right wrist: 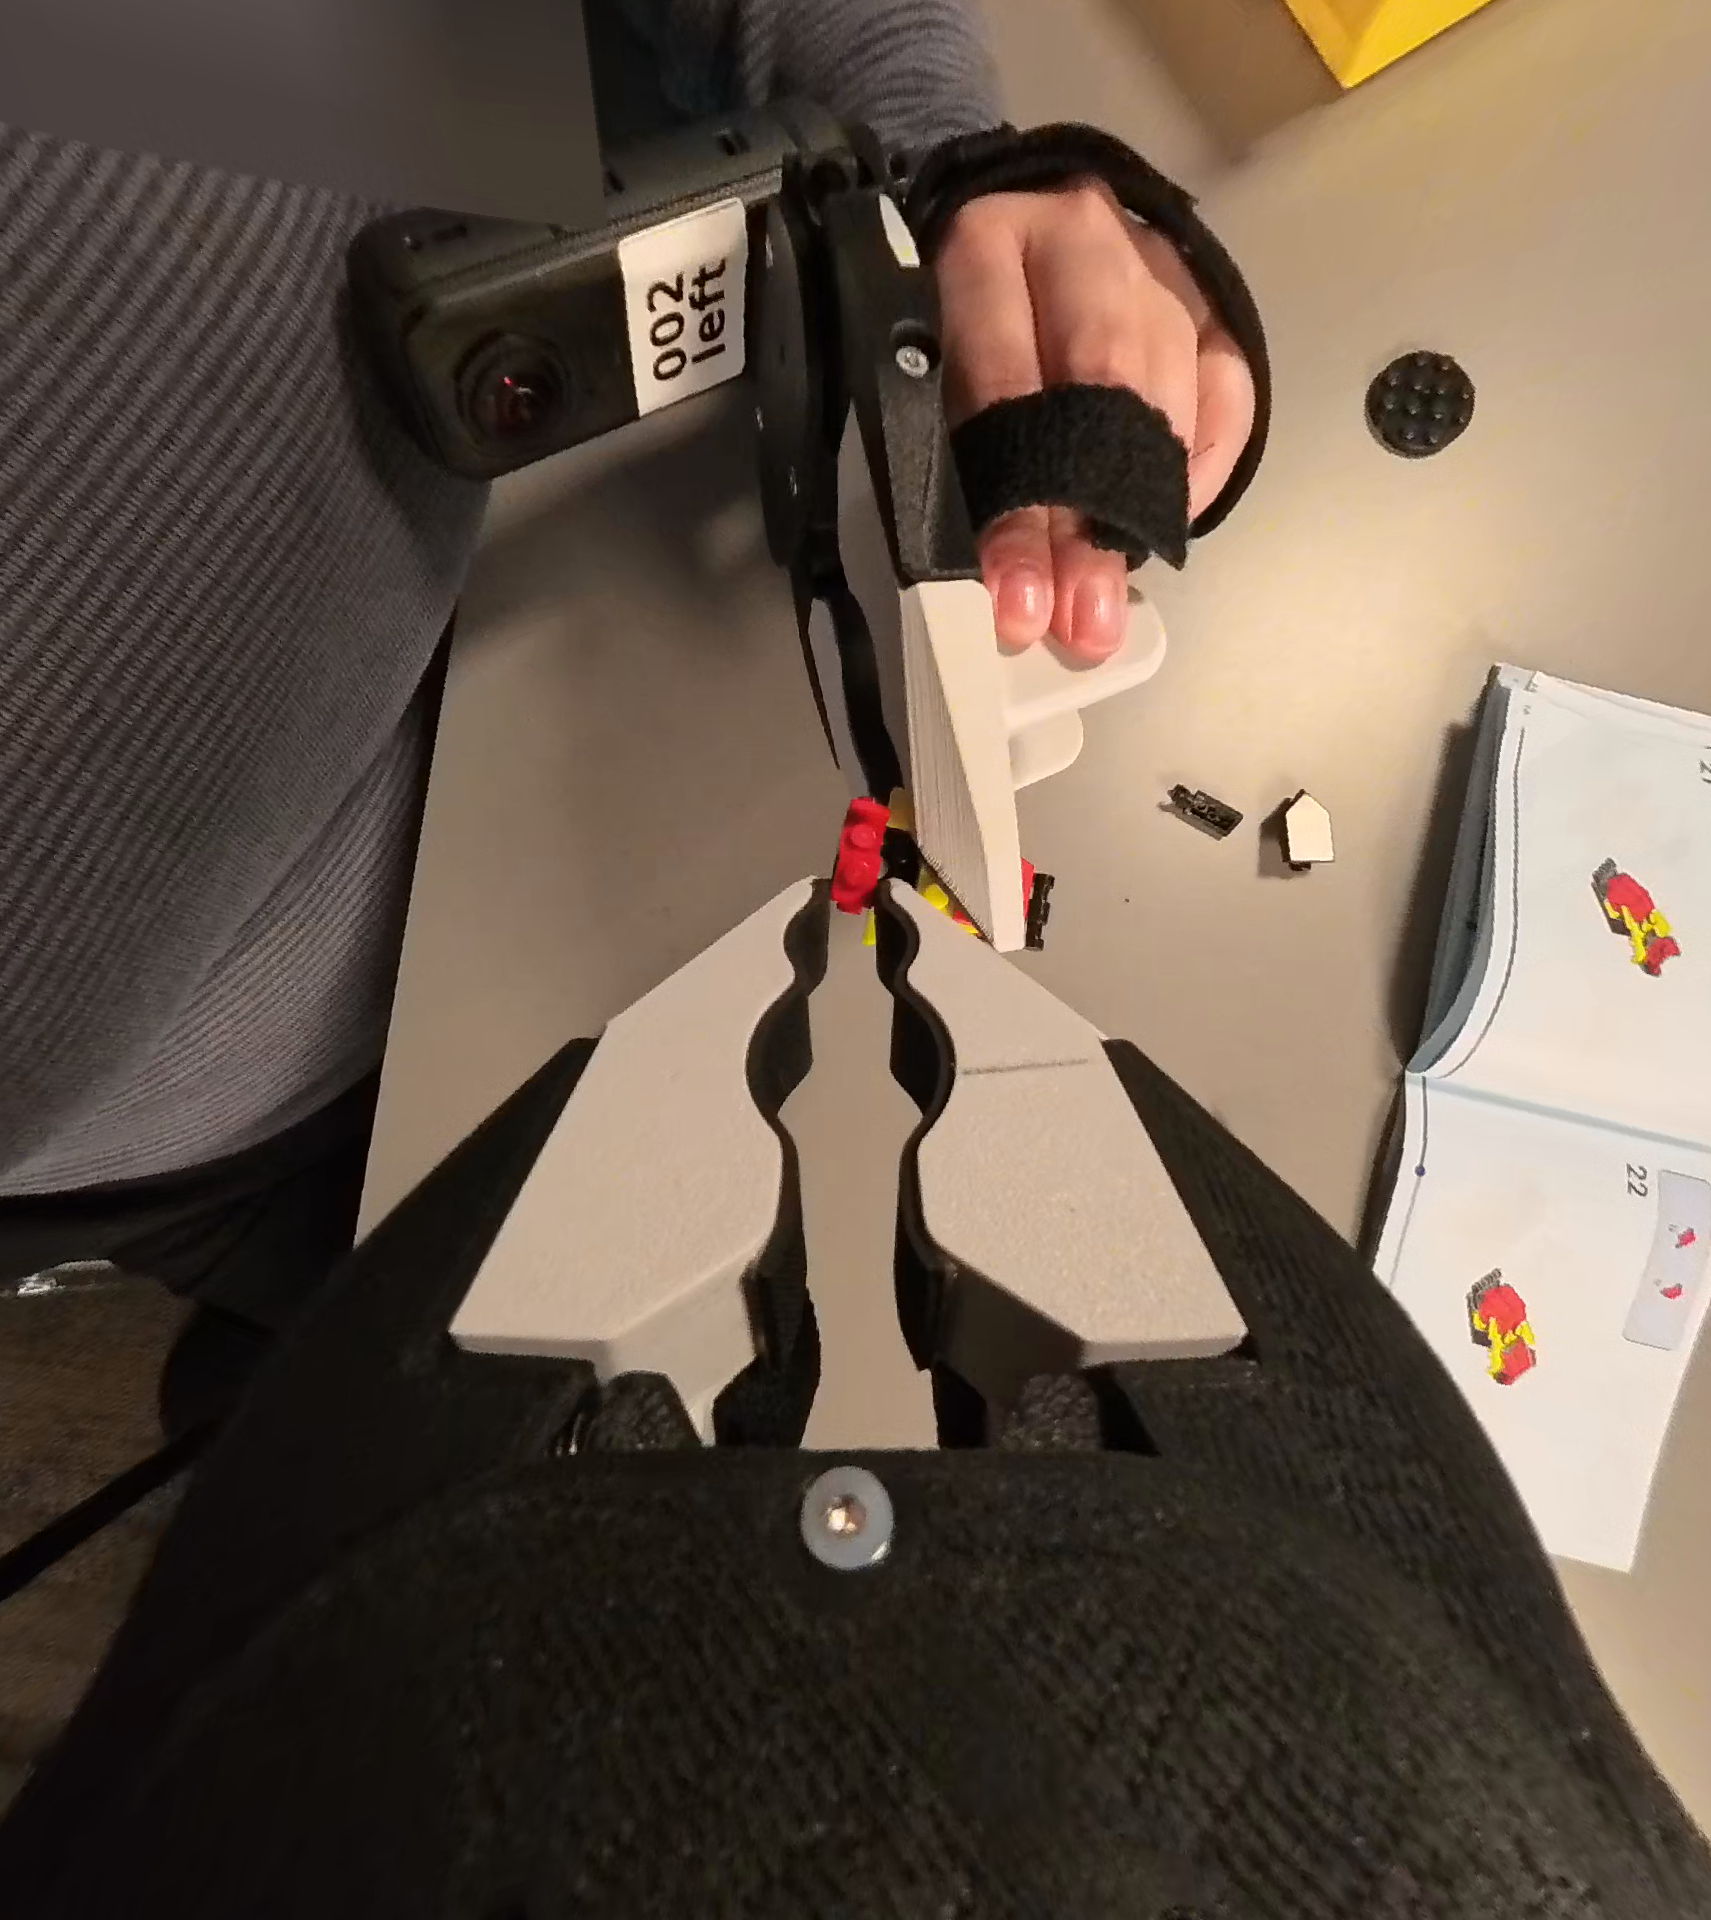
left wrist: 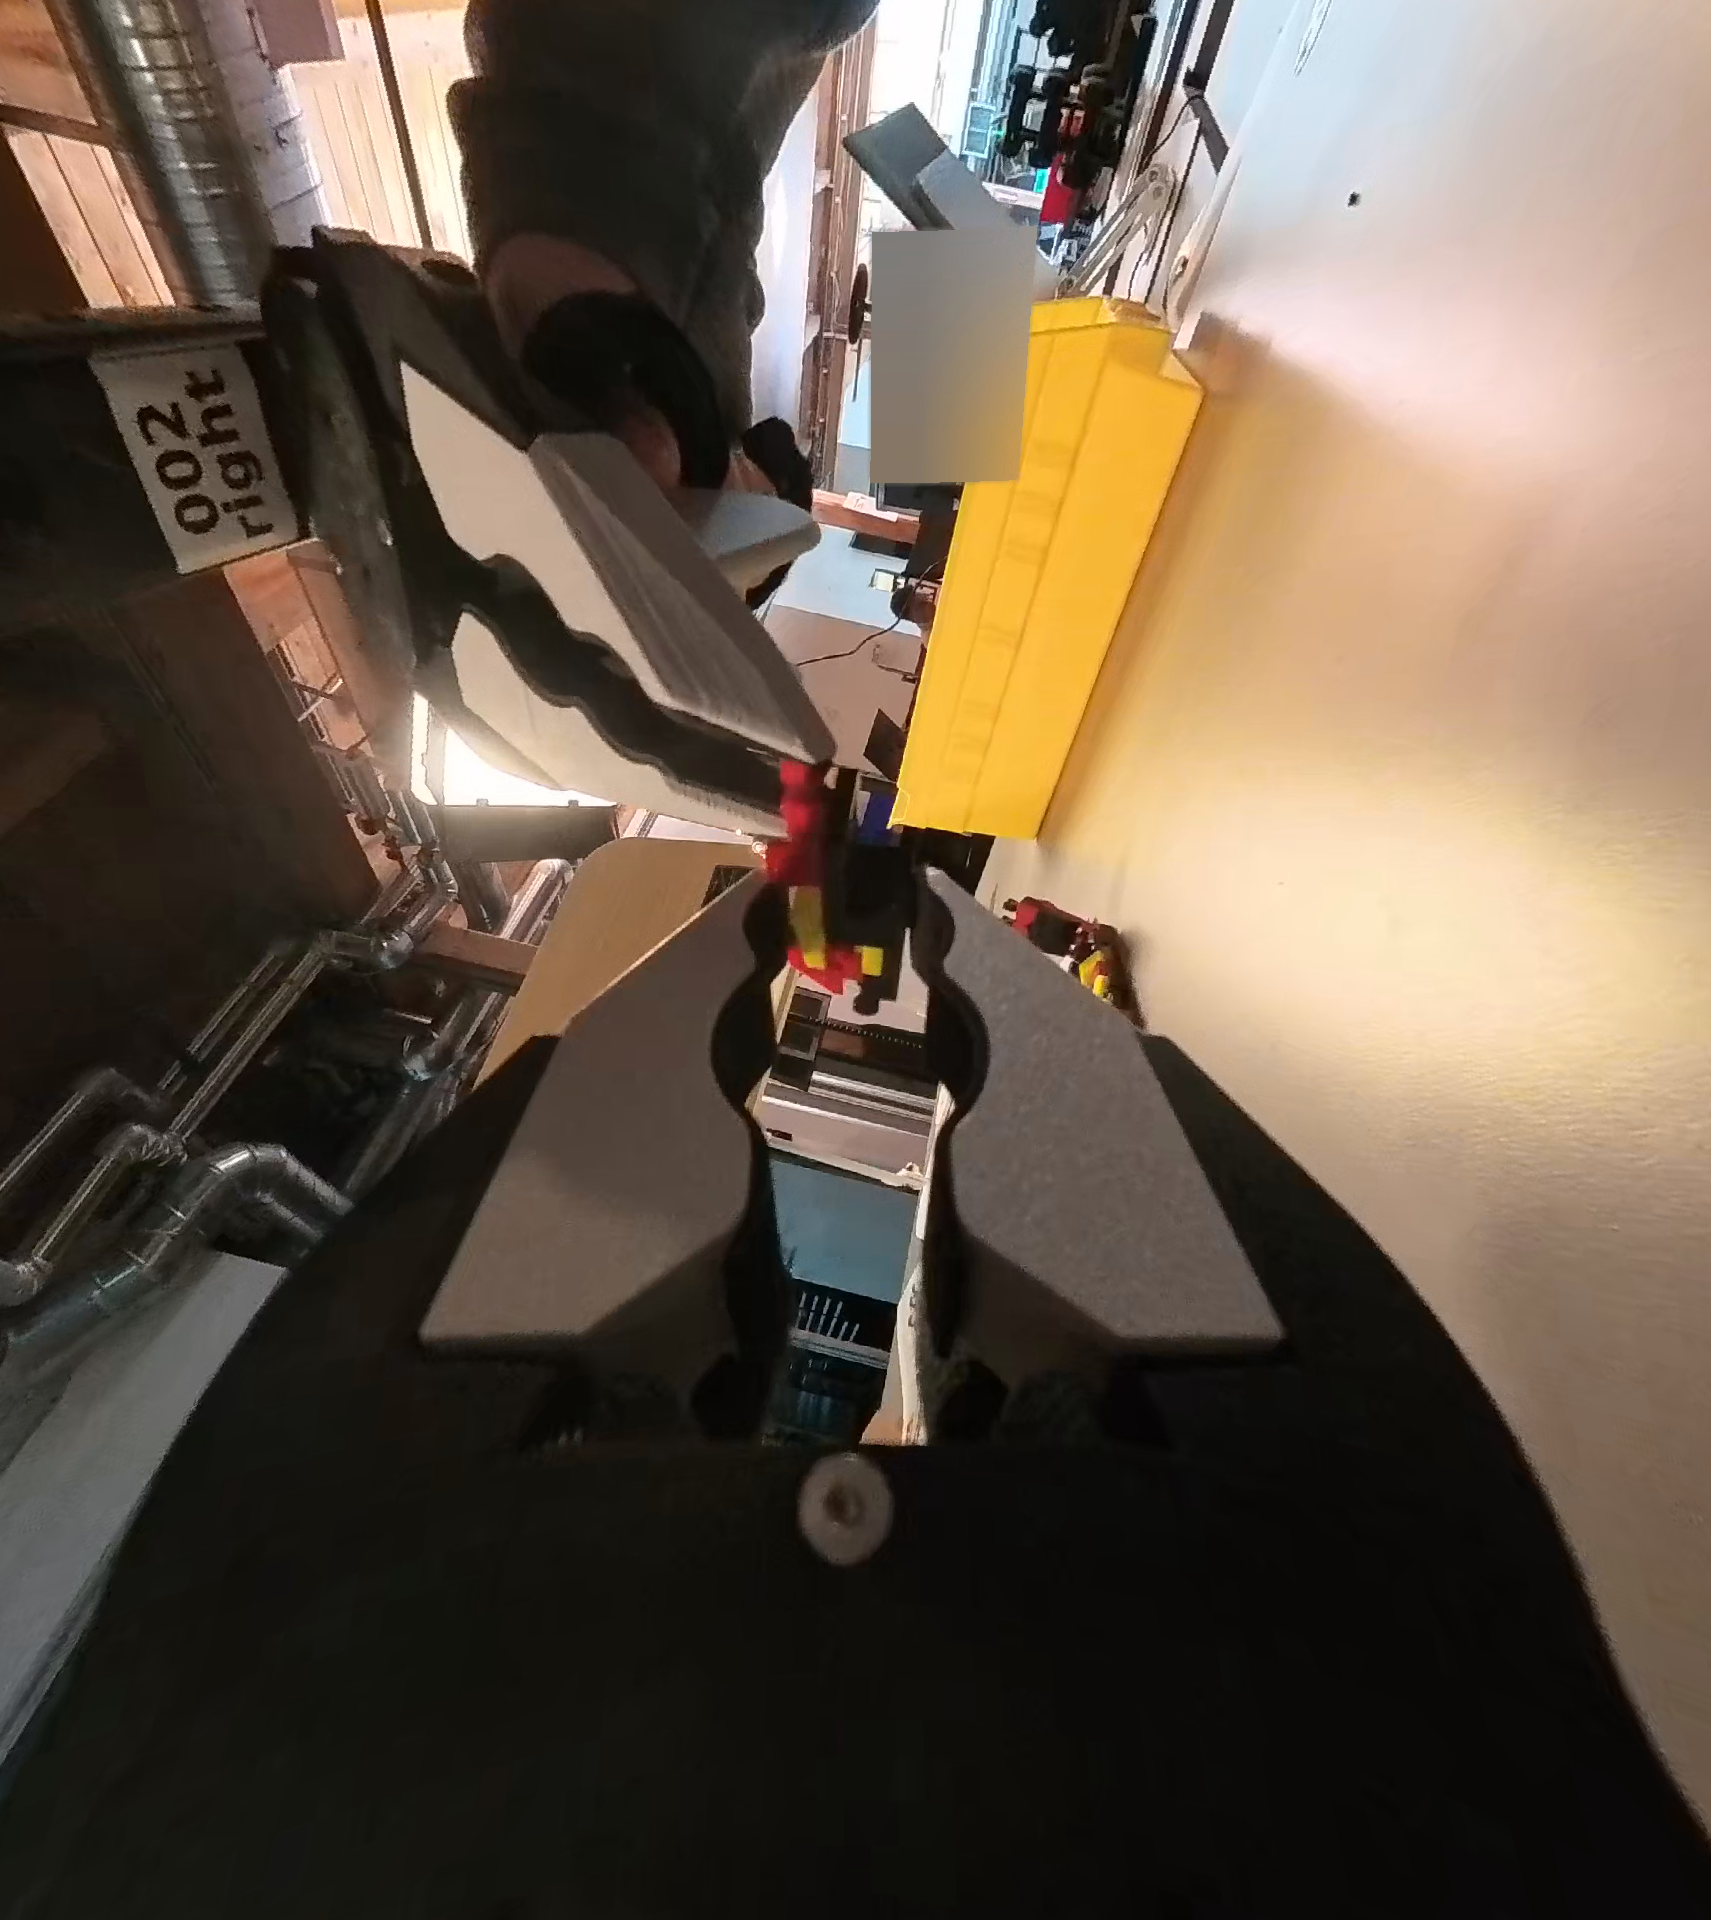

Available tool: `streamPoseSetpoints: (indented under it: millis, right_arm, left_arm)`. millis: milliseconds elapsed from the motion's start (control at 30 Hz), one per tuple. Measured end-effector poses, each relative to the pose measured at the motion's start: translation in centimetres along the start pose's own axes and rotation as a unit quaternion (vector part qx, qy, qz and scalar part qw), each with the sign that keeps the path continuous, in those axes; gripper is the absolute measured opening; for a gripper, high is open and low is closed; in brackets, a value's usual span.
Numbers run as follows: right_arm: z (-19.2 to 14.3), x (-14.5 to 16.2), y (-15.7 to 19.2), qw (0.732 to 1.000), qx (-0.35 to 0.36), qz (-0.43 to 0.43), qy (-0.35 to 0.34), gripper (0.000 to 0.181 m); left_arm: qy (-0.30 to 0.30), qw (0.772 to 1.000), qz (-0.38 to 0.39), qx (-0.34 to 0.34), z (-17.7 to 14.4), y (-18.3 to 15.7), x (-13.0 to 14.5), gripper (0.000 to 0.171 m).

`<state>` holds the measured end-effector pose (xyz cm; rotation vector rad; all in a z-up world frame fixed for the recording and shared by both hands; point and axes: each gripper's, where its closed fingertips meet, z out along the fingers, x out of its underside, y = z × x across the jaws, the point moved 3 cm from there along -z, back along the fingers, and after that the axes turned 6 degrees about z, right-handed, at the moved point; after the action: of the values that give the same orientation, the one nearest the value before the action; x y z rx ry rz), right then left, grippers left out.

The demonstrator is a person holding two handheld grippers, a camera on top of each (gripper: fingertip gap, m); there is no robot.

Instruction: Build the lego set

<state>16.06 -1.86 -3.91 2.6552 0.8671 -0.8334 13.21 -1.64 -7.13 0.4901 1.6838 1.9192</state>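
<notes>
My left gripper (left wrist: 846,904) is shut on a small lego model (left wrist: 856,920) of black, red and yellow bricks and holds it in the air above the table. My right gripper (right wrist: 851,894) is shut on a red brick (right wrist: 856,852) and holds it against the side of the model (right wrist: 939,899). In the left wrist view the right gripper (left wrist: 797,774) comes in from the upper left, with the red brick (left wrist: 801,821) at its tips. In the right wrist view the left gripper (right wrist: 918,862) comes down from above, and its white finger (right wrist: 965,790) hides most of the model.
An open instruction booklet (right wrist: 1599,1039) lies on the beige table (right wrist: 1246,582) at the right. A round black piece (right wrist: 1419,402), a small black piece (right wrist: 1206,808) and a white-faced piece (right wrist: 1300,831) lie near it. A yellow bin (left wrist: 1038,582) and loose bricks (left wrist: 1079,935) stand farther off. A person's torso (right wrist: 103,623) is at the left. My two grippers' fingertips are within a few centimetres of each other.
</notes>
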Motion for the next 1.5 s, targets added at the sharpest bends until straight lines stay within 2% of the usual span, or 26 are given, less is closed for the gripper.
streamPoseSetpoints:
  millis: [467,567,633,700,800,967,1067,1267,1500]
  right_arm:
    - [-0.2,-0.1,-0.3,1.0,0.028,-0.01,-0.002,0.012]
    - [-0.6,-0.3,-0.7,0.998,0.063,-0.018,-0.015,0.026]
    - [-1.1,-0.7,-0.8,0.992,0.115,-0.044,-0.041,0.033]
    - [-0.9,-0.7,-0.7,0.976,0.188,-0.096,-0.045,0.034]
    - [0.3,-0.5,-0.3,0.94,0.292,-0.177,-0.026,0.034]
    - [0.8,-0.1,-0.7,0.88,0.412,-0.236,0.014,0.029]
    - [1.0,0.0,-0.9,0.87,0.428,-0.244,0.025,0.023]
    - [1.6,0.3,-1.0,0.876,0.413,-0.247,0.022,0.011]
    - [1.7,0.7,-1.2,0.869,0.42,-0.259,0.047,0.009]
  left_arm:
    - [0.005,1.0,-0.017,0.008,0.0,-0.1,0.2,0.022]
    - [0.015,0.999,-0.028,0.011,0.1,-0.1,0.6,0.022]
    - [0.028,0.999,-0.045,0.013,0.2,0.0,1.0,0.022]
    - [0.039,0.997,-0.061,0.017,0.3,0.0,1.5,0.022]
    - [0.049,0.996,-0.077,0.022,0.4,0.0,1.9,0.022]
    - [0.053,0.994,-0.086,0.029,0.4,-0.1,2.1,0.022]
    - [0.053,0.994,-0.089,0.033,0.5,-0.3,2.1,0.022]
    - [0.054,0.994,-0.089,0.04,0.5,-0.4,2.0,0.022]
    - [0.067,0.989,-0.115,0.065,0.6,-0.9,2.1,0.022]
